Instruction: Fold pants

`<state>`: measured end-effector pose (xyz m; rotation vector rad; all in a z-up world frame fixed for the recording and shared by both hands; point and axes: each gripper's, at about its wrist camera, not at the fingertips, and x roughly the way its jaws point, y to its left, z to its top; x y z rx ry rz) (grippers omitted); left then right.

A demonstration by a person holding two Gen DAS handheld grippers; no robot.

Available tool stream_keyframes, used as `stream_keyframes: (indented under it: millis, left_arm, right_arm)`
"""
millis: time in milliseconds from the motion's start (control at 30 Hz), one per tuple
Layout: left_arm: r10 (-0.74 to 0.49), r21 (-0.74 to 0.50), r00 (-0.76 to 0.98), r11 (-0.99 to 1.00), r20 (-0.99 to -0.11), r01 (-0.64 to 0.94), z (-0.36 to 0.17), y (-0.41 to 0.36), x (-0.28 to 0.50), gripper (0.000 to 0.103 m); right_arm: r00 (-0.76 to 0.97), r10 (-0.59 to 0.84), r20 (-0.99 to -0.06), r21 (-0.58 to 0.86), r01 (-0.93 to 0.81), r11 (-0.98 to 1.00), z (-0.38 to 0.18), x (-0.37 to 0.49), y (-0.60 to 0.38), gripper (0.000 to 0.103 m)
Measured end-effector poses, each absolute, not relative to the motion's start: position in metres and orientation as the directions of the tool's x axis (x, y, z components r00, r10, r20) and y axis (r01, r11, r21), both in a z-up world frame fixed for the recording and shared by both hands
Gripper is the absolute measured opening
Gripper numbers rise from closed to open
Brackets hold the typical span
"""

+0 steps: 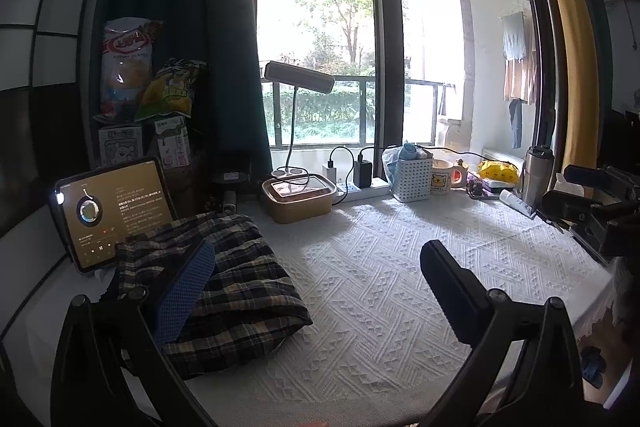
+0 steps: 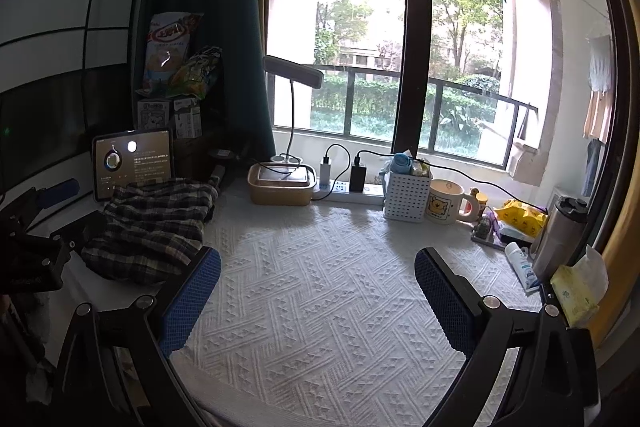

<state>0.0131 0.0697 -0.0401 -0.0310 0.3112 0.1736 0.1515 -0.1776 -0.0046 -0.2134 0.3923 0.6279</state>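
Dark plaid pants [image 1: 224,283] lie folded in a compact bundle at the left of the white textured cloth [image 1: 380,267]. My left gripper [image 1: 316,291] is open above the table, its blue-padded left finger [image 1: 188,295] in front of the bundle, nothing between the fingers. In the right wrist view the same pants [image 2: 156,227] sit at the left, beyond my open right gripper [image 2: 318,291], which hovers over bare cloth [image 2: 320,267]. The right gripper's body shows at the right edge of the left wrist view, the left gripper's body at the left edge of the right wrist view.
A lit tablet [image 1: 108,215] leans behind the pants. Along the window stand a lidded box [image 1: 298,197], desk lamp [image 1: 298,77], power strip [image 2: 348,191], white basket [image 2: 406,197], mug [image 2: 446,205], steel bottle [image 2: 558,239], tube [image 2: 520,265] and tissue pack [image 2: 578,287]. Snack bags [image 1: 128,67] stack at back left.
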Motion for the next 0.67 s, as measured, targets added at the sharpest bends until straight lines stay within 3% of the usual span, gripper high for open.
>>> stream_keyframes:
  millis: [667]
  left_arm:
    - [0.131,-0.030,0.944,0.989,-0.303,-0.147,-0.0428,0.0750,0.0140,0.102]
  right_arm:
    - [0.742,0.524,-0.420,-0.078,-0.604,0.793,-0.0043,0.1503,-0.1775,0.099]
